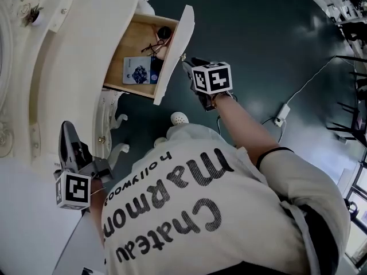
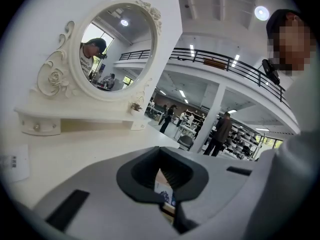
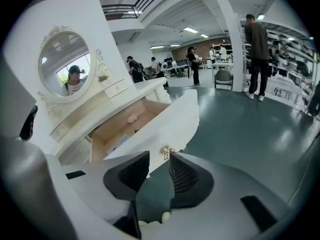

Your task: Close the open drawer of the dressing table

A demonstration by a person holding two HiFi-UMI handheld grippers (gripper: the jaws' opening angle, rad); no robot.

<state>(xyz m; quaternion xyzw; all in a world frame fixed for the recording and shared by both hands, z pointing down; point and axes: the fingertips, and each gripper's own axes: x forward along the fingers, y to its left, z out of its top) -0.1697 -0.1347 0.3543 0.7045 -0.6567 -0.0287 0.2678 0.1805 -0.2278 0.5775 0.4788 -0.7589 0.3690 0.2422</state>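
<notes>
Right claw point(image 3: 159, 159): jaws partly apart, gripping nothing. The drawer's brass knob point(image 3: 165, 152) sits right at the tips, in the mouth of the gap; I see no pad pressing on it. From the head view that claw point(image 1: 186, 62) points at the drawer front point(image 1: 175, 50).

The drawer point(image 1: 143, 44) is pulled well out of the dressing table point(image 1: 74, 44). Inside I see a blue-printed card point(image 1: 137, 71) and some dark small items point(image 1: 157, 42) near the front panel.

Left claw point(image 2: 161, 151): tips together, empty. It's aimed over the white surface point(image 2: 75, 154) toward the oval mirror point(image 2: 117, 46). Head view puts it point(image 1: 66, 125) at the table's near edge, well apart from the drawer.

Dark green floor point(image 1: 258, 39) under the drawer.
</notes>
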